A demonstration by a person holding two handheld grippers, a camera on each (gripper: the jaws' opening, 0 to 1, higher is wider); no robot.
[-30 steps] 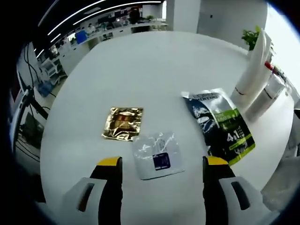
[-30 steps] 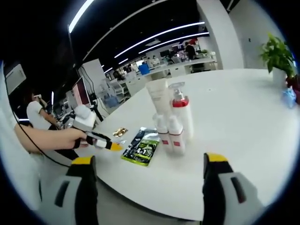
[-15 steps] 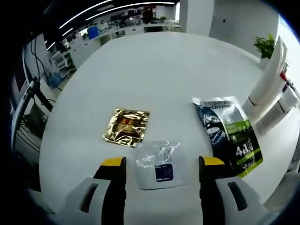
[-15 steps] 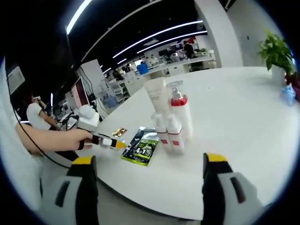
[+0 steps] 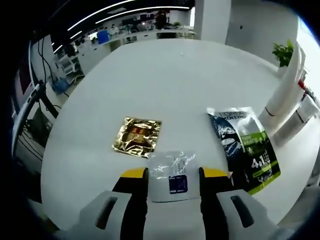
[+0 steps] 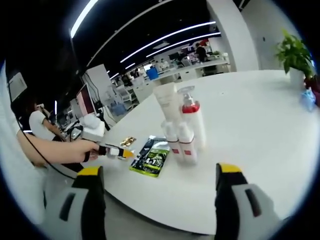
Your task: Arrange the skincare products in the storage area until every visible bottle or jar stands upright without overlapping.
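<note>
Left gripper [image 5: 171, 173]: jaws narrowed since a second ago, now flanking the clear sachet [image 5: 172, 175] near the table's [image 5: 165, 75] front edge; gold sachet [image 5: 137, 136] beside; dark pouch [image 5: 245, 145] flat; bottles [image 6: 182, 127] upright. Right gripper [image 6: 157, 172]: wide, empty

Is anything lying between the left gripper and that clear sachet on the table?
Nothing visible. The left gripper is open, its jaws on either side of the clear sachet; the gold sachet and dark pouch lie off to the sides.
</note>
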